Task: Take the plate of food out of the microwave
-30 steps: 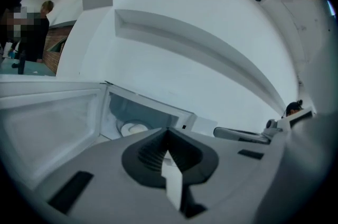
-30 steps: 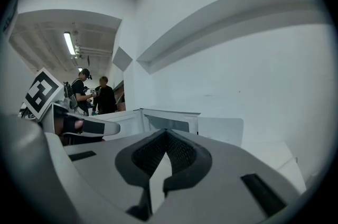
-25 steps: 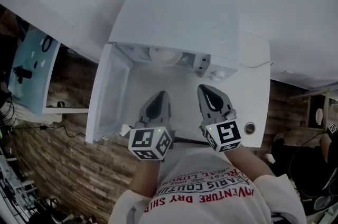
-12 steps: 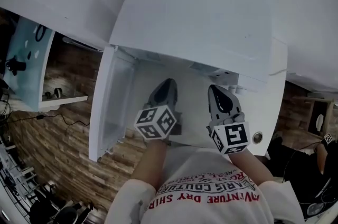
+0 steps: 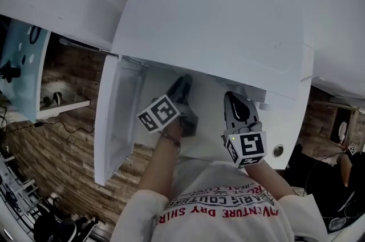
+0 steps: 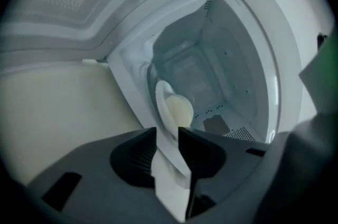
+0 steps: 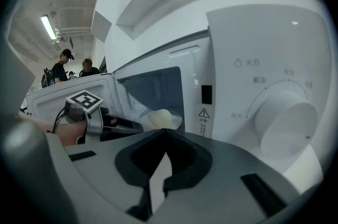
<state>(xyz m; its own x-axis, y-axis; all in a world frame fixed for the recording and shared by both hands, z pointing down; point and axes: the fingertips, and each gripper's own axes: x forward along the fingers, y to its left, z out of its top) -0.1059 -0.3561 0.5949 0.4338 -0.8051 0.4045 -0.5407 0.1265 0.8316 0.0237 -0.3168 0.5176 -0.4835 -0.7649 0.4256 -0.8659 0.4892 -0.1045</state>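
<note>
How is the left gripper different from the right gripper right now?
The left gripper reaches inside the microwave; the right gripper hangs outside, by the dial. Left fingers are opening with the plate's rim between them; right fingers are shut, empty. Both carry a marker cube.

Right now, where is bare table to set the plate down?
Bare: the table strip before the microwave, left of the right hand-held gripper. Crowded: the cavity, where the left hand-held gripper's opening jaws straddle the plate.

The white T-shirt (image 5: 222, 209) bears red lettering (upside down from above); a thin dark band (image 5: 170, 141) circles the left wrist.
</note>
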